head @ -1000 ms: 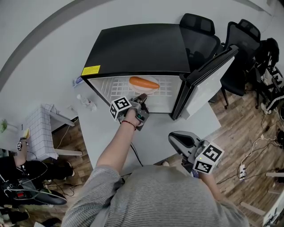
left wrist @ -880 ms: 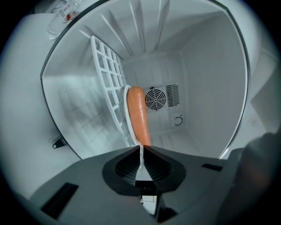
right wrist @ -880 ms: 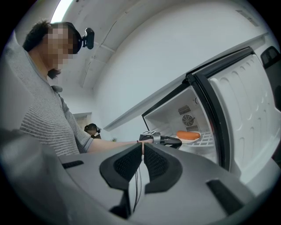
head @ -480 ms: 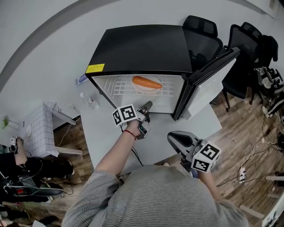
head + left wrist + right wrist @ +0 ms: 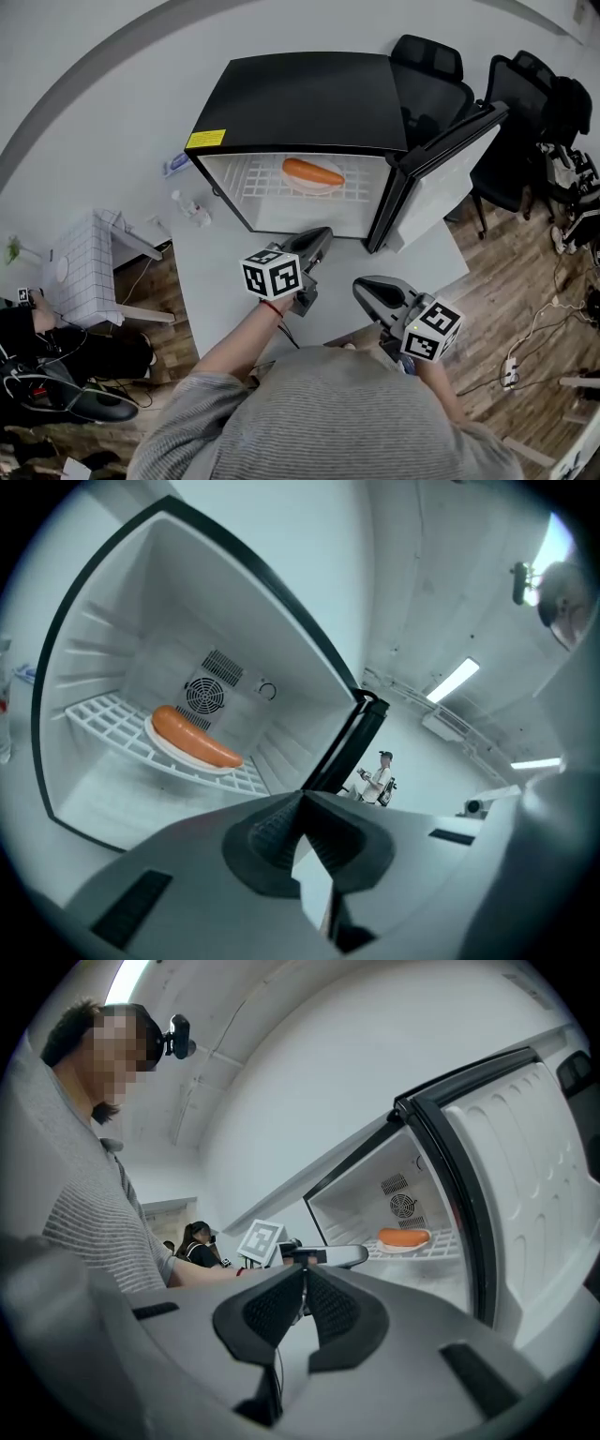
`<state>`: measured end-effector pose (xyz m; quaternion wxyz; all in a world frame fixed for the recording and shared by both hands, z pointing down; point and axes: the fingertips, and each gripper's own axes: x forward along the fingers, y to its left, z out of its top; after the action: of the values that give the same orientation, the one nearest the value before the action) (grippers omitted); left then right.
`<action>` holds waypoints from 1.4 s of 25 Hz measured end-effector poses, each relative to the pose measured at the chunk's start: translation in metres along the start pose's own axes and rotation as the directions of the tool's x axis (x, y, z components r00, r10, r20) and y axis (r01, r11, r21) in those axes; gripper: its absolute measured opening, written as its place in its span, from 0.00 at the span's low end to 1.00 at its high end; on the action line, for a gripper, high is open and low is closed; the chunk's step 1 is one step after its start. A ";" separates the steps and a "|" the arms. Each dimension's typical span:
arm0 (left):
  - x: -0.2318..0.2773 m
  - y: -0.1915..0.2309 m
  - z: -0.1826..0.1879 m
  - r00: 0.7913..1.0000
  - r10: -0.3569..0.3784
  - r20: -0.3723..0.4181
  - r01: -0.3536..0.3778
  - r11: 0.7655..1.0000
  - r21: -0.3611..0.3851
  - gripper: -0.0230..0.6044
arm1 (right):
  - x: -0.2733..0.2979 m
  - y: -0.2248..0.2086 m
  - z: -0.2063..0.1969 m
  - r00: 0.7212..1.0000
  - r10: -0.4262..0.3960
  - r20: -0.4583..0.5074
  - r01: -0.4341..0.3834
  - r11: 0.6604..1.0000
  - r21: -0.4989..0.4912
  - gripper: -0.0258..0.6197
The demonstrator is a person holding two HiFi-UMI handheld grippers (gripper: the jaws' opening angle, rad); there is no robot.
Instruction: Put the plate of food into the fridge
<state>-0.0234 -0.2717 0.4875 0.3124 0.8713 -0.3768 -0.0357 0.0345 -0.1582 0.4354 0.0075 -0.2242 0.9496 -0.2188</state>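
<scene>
Left gripper (image 5: 322,234) before open fridge (image 5: 300,103), fingers (image 5: 272,832) together

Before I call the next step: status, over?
Left gripper and right gripper shut, empty, outside the fridge. Plate with sausage on the shelf inside. Door open, not yet shut.

sweater (image 5: 328,412): grey, striped | wristband (image 5: 273,306): red | left claw (image 5: 322,233), right claw (image 5: 362,284): grey, black-white marker cubes (image 5: 272,275)
</scene>
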 end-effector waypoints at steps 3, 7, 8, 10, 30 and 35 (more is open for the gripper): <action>-0.008 -0.022 -0.003 0.999 -0.032 0.009 0.031 0.996 0.085 0.05 | 0.001 -0.001 -0.004 1.000 -0.001 -0.007 0.001 1.000 0.001 0.07; -0.020 -0.046 -0.006 0.997 -0.066 0.029 0.059 0.979 0.193 0.05 | 0.002 -0.003 -0.012 1.000 -0.013 -0.012 0.013 1.000 -0.012 0.07; -0.025 -0.051 -0.006 0.997 -0.072 0.037 0.062 0.973 0.222 0.05 | 0.002 -0.004 -0.014 1.000 -0.020 -0.014 0.020 0.999 -0.025 0.07; -0.035 -0.061 -0.007 0.994 -0.088 0.058 0.070 0.963 0.261 0.05 | 0.001 -0.006 -0.018 0.999 -0.035 -0.016 0.034 0.998 -0.057 0.07; -0.095 -0.092 -0.044 0.995 -0.050 0.083 0.012 0.911 0.412 0.05 | 0.000 0.016 -0.030 1.000 -0.015 -0.012 0.013 0.985 -0.172 0.07; -0.096 -0.101 -0.044 0.995 -0.071 0.071 0.033 0.898 0.440 0.05 | 0.005 0.021 -0.029 1.000 -0.002 -0.026 -0.002 0.985 -0.172 0.07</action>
<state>-0.0145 -0.1312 0.4483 0.0913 0.9266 -0.3648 0.0046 0.0181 -0.1316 0.4538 -0.0244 -0.2212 0.9649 -0.1391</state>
